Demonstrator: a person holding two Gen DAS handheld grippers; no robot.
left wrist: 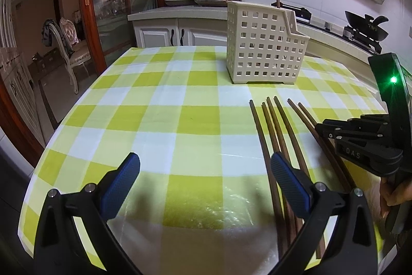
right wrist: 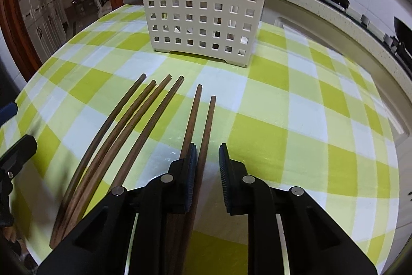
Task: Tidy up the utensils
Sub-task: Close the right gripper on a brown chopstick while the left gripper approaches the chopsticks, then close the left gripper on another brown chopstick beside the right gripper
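Right gripper (right wrist: 208,166), jaws narrowed around one chopstick (right wrist: 207,125) lying on the cloth (right wrist: 283,105) (left gripper (left wrist: 206,172) wide, empty); off-centre pinch may let it pivot before the basket (right wrist: 200,4).

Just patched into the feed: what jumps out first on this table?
Six dark wooden chopsticks fan across the green checked tablecloth, the right tongs straddling the rightmost one. Behind them stands a white perforated caddy with chopsticks already poking out.

Matt brown wooden chopsticks (right wrist: 144,125) lie on a glossy checked tablecloth (right wrist: 283,120) near a perforated cream plastic basket (right wrist: 195,7).
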